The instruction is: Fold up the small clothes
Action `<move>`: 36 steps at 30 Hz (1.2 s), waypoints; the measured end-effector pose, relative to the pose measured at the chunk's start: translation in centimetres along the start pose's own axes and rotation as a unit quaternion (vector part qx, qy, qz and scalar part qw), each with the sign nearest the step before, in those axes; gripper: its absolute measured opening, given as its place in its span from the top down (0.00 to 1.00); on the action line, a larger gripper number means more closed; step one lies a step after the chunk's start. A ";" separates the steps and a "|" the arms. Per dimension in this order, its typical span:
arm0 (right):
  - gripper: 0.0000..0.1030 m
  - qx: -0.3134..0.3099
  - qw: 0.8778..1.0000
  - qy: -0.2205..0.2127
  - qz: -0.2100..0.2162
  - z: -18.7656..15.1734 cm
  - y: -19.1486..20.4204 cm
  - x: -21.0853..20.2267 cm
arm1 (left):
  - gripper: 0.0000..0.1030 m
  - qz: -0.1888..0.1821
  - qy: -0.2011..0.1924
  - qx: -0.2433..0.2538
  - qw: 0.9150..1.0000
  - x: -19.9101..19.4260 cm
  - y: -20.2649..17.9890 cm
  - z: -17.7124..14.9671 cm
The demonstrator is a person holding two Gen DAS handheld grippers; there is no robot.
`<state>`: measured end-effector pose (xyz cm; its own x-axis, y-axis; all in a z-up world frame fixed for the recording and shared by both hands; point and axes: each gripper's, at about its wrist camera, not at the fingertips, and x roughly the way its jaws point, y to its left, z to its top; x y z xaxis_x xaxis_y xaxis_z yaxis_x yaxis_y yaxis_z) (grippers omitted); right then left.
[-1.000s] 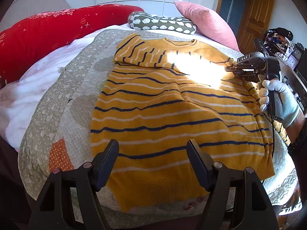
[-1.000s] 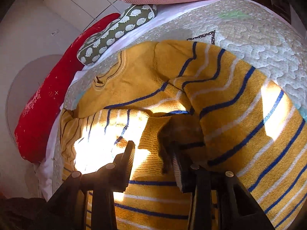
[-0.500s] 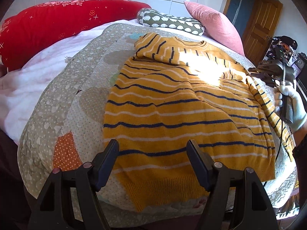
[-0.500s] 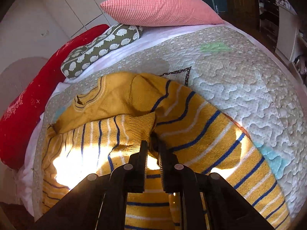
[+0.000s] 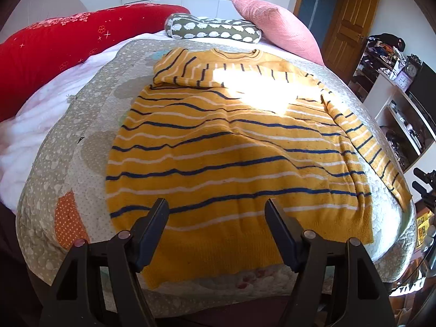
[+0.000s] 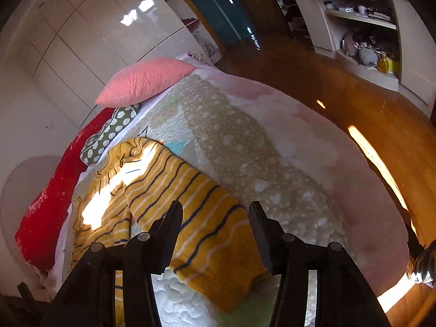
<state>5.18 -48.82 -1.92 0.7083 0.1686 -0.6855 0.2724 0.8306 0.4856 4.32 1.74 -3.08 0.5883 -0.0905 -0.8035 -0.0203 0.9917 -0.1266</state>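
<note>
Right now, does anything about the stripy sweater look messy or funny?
Yes. On the yellow striped sweater, one sleeve is folded across the chest, while the other sleeve lies loose down the side toward the quilt edge. The body also has wrinkles across the middle.

Sleeve [image 6: 207, 218] released, right tool [image 6: 215, 231] opening

A lived-in home bedroom is showing in both views. A bed under a patchwork quilt [image 5: 68, 136] is lying just ahead of the tool, with a long red bolster [image 5: 54, 46], a patterned green cushion [image 5: 215, 28] and a pink pillow [image 5: 275, 28] sitting at its far end. Glossy white wardrobe doors [image 6: 90, 35] are standing beyond them. Off to the tool's right, a wooden door [image 5: 351, 24], cluttered shelves [image 6: 362, 41] and a polished wooden floor [image 6: 340, 103] are catching sunlight.
</note>
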 end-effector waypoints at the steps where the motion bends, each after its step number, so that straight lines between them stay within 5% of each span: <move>1: 0.46 0.007 1.000 0.000 -0.004 -0.4 -0.8 -0.5 | 0.30 -0.002 0.001 0.005 1.000 0.0 -0.4 0.0; 7: 0.42 0.043 0.999 -0.016 -0.012 -3.8 -3.2 -2.6 | 0.30 0.001 -0.002 0.026 1.000 -0.2 -1.7 -0.1; 14: 0.41 0.005 1.000 -0.003 -0.015 -4.5 -1.3 0.7 | 0.30 -0.003 0.000 0.010 1.000 -0.2 -0.6 -0.1; 17: 0.90 0.023 0.999 0.024 0.023 -3.9 -0.8 2.1 | 0.30 0.004 -0.013 -0.002 1.000 -0.5 0.7 0.3; 21: 0.91 0.004 1.000 0.008 0.022 -1.4 2.1 1.7 | 0.30 0.012 -0.030 -0.031 0.999 -0.6 3.6 1.7; 29: 0.91 -0.157 0.984 -0.006 0.084 4.9 20.6 3.8 | 0.30 0.001 -0.036 -0.088 0.995 0.5 8.7 2.7; 36: 0.91 -0.260 0.946 0.089 0.171 0.0 39.0 15.0 | 0.30 0.019 -0.040 -0.118 0.992 0.5 12.7 2.4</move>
<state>26.40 -13.86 6.73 0.5642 0.5234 -0.6386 -0.3430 0.8521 0.3954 6.26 14.48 -3.69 0.6462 -0.0370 -0.7623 -0.2262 0.9447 -0.2376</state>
